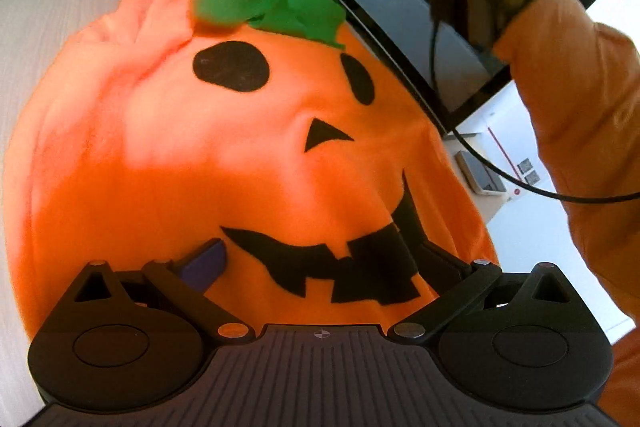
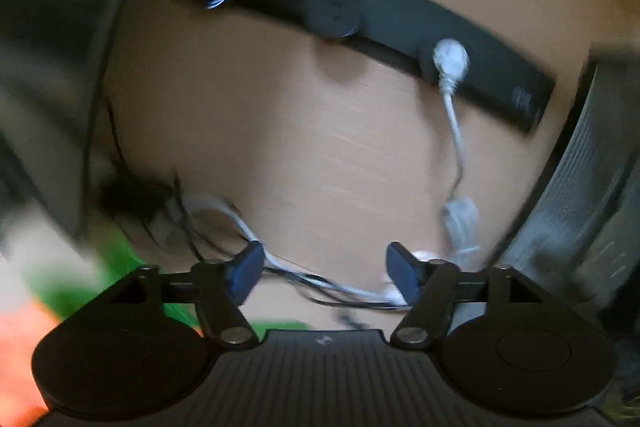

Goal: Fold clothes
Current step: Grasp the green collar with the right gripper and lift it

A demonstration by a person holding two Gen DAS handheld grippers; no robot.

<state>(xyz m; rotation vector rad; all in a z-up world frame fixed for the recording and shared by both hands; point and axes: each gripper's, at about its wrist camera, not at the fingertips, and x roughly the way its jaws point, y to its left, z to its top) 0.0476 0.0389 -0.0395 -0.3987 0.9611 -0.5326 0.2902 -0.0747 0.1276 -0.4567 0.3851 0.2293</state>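
Note:
An orange pumpkin costume (image 1: 208,155) with a black face and a green leaf collar (image 1: 272,3) lies spread on the pale table (image 1: 52,11). My left gripper (image 1: 320,259) is open, its jaws wide, low over the costume's bottom hem at the black mouth. One blue pad (image 1: 204,263) shows; the other finger is dark against the cloth. My right gripper (image 2: 326,273) is open and empty, held above the table's back edge. A blurred bit of the orange costume (image 2: 16,347) and green collar (image 2: 80,283) shows at the lower left of the right wrist view.
A black monitor (image 1: 460,11) stands at the back right with a black cable (image 1: 500,171) hanging off it. A person's orange sleeve (image 1: 580,115) is on the right. A black power strip (image 2: 360,27) with a white plug (image 2: 450,61) and loose cables (image 2: 280,267) lies behind the table.

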